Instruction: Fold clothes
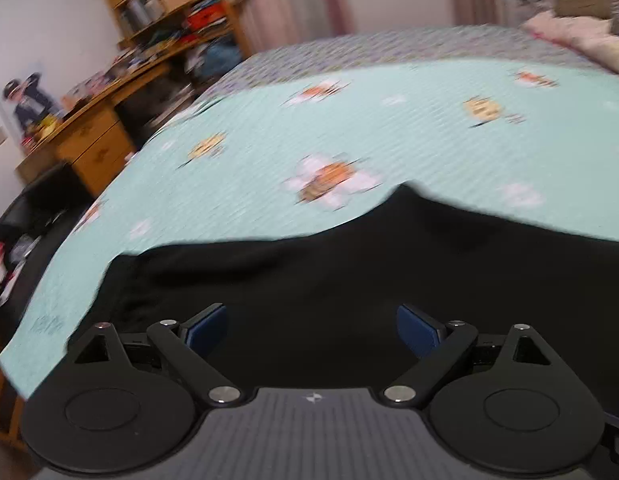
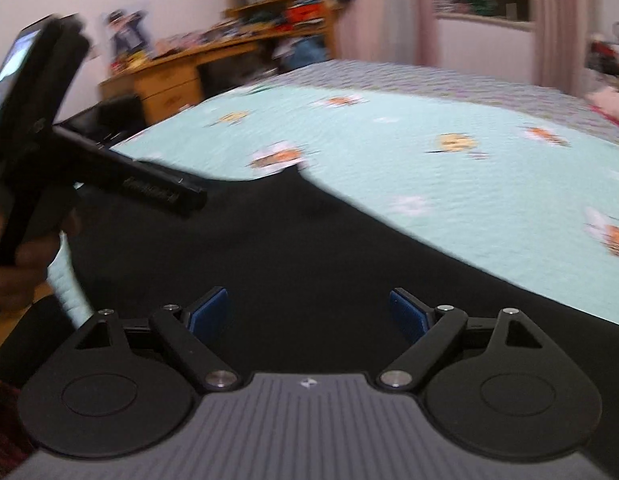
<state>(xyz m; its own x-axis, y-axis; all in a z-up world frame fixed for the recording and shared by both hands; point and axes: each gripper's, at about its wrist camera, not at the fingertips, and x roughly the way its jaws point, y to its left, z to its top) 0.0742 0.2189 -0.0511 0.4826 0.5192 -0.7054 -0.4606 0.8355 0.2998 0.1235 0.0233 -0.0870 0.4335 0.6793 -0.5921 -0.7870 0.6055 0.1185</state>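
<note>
Left gripper (image 1: 311,330): its two blue pads stand far apart and there is nothing between them; it hangs above the black cloth and I cannot tell if it touches
Right gripper (image 2: 308,314): also spread wide, pads apart, empty; it points down over the same cloth
Left gripper from the right wrist view: its black body (image 2: 61,148) comes in at the left edge, and a hand (image 2: 25,256) holds its handle; its fingers are hidden from this side
Black garment (image 1: 349,280): it lies spread on the near part of the bed, directly under both grippers; its far edge makes a small peak in the middle; the near side goes out of the picture under the grippers
Bedspread (image 1: 389,132): pale green with orange and white bee and flower prints, it covers the bed under the garment and far past it; all is blurred
Patterned blanket (image 1: 389,46): a grey-purple strip beyond the green one, at the far side of the bed
Wooden desk (image 1: 97,132): beside the bed on the left, with shelves (image 1: 169,4) above it full of small things that I cannot make out
Curtains (image 2: 421,8): pink, on the far wall next to a window
</note>
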